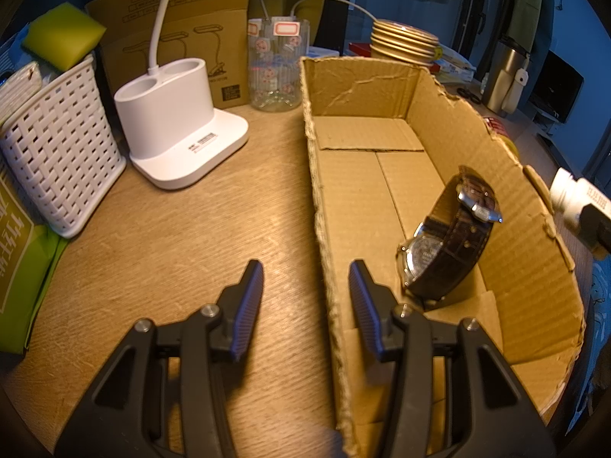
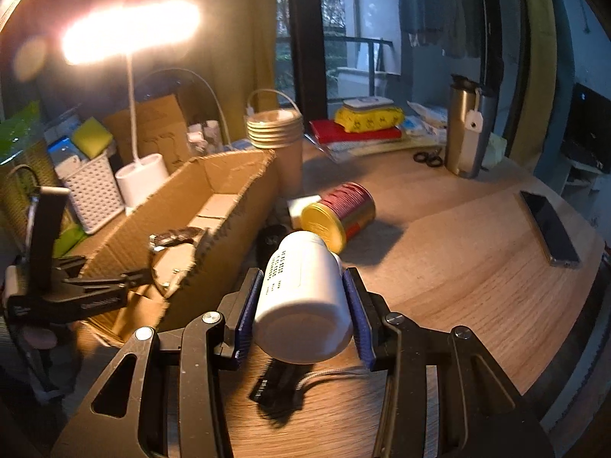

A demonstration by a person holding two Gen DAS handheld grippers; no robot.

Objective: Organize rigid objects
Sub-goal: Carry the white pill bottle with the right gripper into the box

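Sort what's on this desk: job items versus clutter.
Job: cardboard box, wristwatch inside it, white pill bottle clamped in the right gripper, red-and-gold can.
Clutter: desk lamp, white basket, steel tumbler, scissors, phone.

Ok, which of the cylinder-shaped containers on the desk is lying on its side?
The red can with the yellow lid, lying beside the cardboard box. The steel tumbler stands upright, and the white bottle is held in the right gripper.

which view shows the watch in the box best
Left wrist view: the wristwatch lies in clear sight inside the cardboard box, strap and case back visible. In the right wrist view only a blurred part shows above the wall.
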